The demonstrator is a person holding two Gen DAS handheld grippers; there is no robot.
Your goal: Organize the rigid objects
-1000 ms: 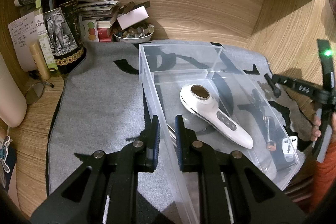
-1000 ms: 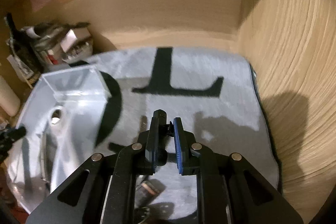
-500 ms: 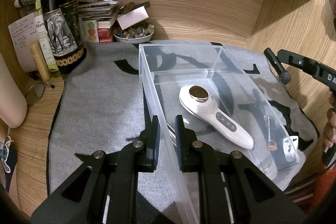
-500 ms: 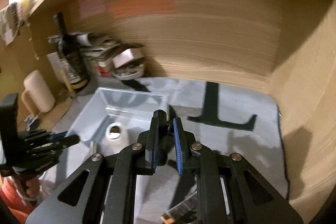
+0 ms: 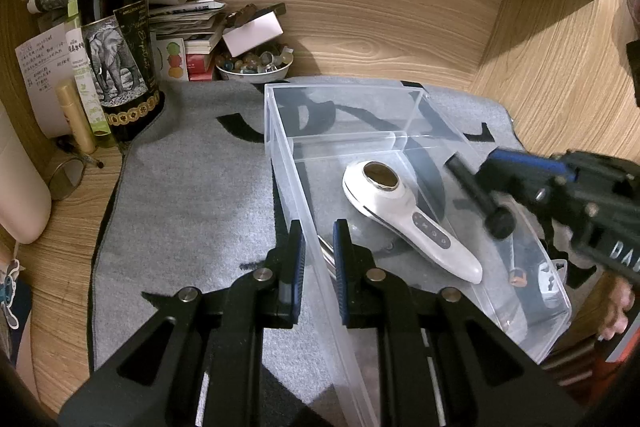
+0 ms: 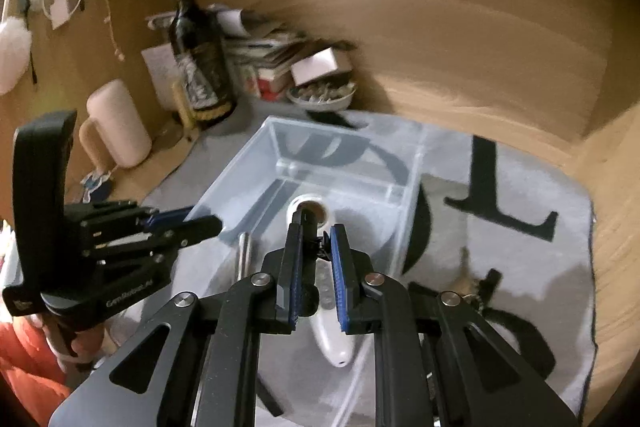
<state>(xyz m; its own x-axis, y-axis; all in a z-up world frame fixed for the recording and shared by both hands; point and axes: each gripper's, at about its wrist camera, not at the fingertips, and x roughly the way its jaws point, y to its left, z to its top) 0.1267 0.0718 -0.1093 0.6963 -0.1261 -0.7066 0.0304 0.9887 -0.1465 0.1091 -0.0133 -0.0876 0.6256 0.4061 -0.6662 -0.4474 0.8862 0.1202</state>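
Left claw (image 5: 317, 259) pinches the clear plastic bin (image 5: 412, 107) wall; right claw (image 6: 315, 263) grips a small black part above it. White handheld massager (image 5: 404, 215) already inside; part not yet dropped.

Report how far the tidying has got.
Done: the white handheld device lies in the clear bin. In hand: the left claw pinches the bin's wall; the right claw carries a small dark object. Left: placing it and the items outside the bin.
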